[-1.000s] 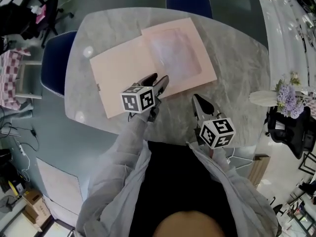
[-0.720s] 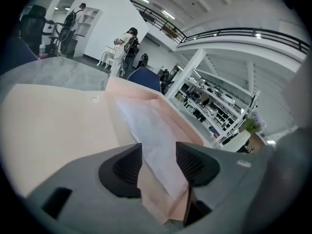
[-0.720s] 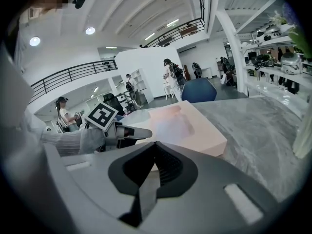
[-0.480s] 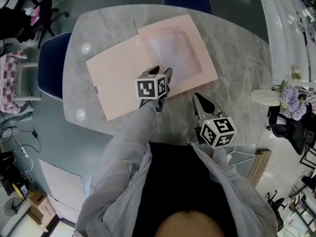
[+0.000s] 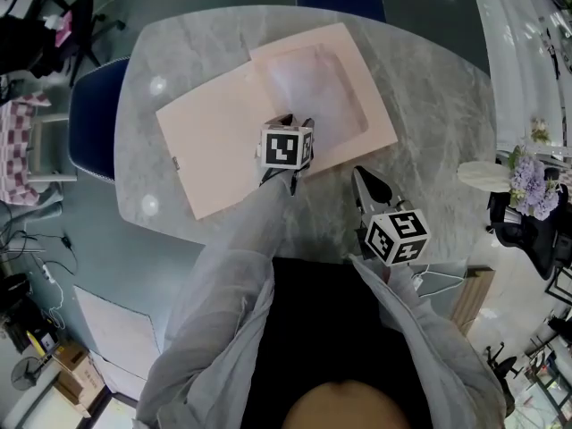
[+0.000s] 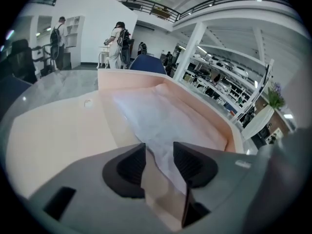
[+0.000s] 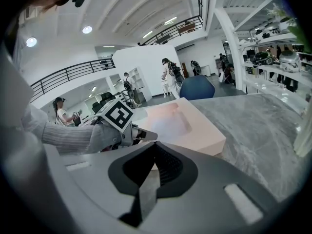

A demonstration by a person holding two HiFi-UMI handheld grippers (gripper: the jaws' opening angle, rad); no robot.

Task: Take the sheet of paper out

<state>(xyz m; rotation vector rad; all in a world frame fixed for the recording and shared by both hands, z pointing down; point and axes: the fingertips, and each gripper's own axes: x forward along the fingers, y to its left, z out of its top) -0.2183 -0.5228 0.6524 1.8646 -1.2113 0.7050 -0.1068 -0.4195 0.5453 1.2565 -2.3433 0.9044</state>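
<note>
**Left tongs** (image 6: 159,152): The jaws stand apart and have just been closing. The near corner of the sheet of paper (image 6: 161,116) lies in the gap between them, over the near rim of the pink box (image 6: 209,112). Neither pad presses on the sheet. In the head view the left tongs (image 5: 290,123) point steeply down at the near edge of the box, and the marker cube covers most of the jaws.

**Right tongs** (image 7: 155,150): The jaws are closed together with nothing between them. In the head view the right tongs (image 5: 359,175) sit above bare worktop (image 5: 429,114), just off the near corner of the box and apart from it. From the right gripper view the left tongs (image 7: 146,135) show at the near left edge of the box.

**Sheet of paper** (image 5: 313,88): White and translucent. It lies inside the recess of the pink box (image 5: 380,128), lightly creased, and covers most of the recess floor. Its near corner reaches the rim at the left tongs.

**Pink box:** Open. The lid (image 5: 214,150) lies flat on the worktop to the left of the base, joined to it along one side.

**Worktop:** Grey marble pattern, rounded corners. A blue chair (image 5: 94,119) stands at its left edge. A bunch of pale purple flowers (image 5: 523,175) sits beyond its right edge.
</note>
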